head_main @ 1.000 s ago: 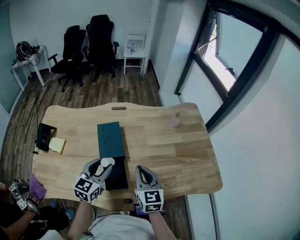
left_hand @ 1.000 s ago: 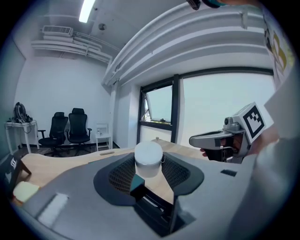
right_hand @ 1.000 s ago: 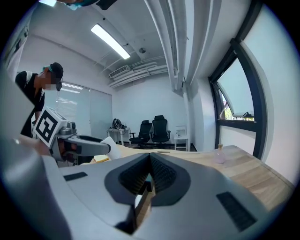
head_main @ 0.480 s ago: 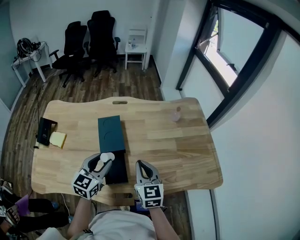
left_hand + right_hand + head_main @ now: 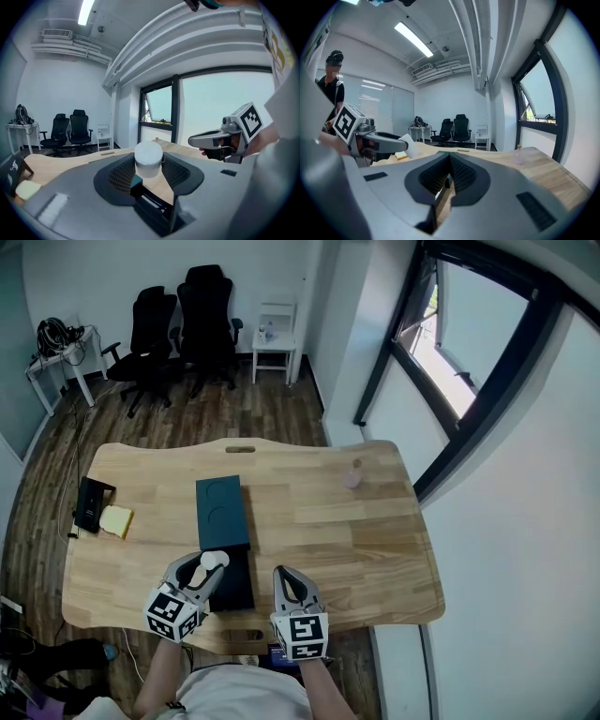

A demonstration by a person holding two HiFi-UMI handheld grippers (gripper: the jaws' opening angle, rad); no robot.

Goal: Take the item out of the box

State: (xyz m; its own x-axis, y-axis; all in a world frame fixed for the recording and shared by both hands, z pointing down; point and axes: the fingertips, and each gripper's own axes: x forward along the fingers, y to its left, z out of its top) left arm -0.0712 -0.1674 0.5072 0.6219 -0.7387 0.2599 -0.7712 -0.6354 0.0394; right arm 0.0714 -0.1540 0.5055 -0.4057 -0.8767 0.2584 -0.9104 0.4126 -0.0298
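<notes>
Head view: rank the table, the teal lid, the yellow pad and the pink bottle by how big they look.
1. table
2. teal lid
3. yellow pad
4. pink bottle, only slightly smaller-looking than the pad, so these last two are close.

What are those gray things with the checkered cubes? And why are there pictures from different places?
A person holds two grabbing tools, one in each hand. The checkered cubes are part of them. The head view comes from a camera on the person's head, looking down. The two gripper views come from small cameras riding on each tool.

On the wooden table lie a dark box, a teal piece with a round dent just beyond it, a yellow pad, a black thing beside the pad, and a small pink bottle.

The left tool is squeezing a white round item close to the box. The right tool is closed and holds nothing.
</notes>
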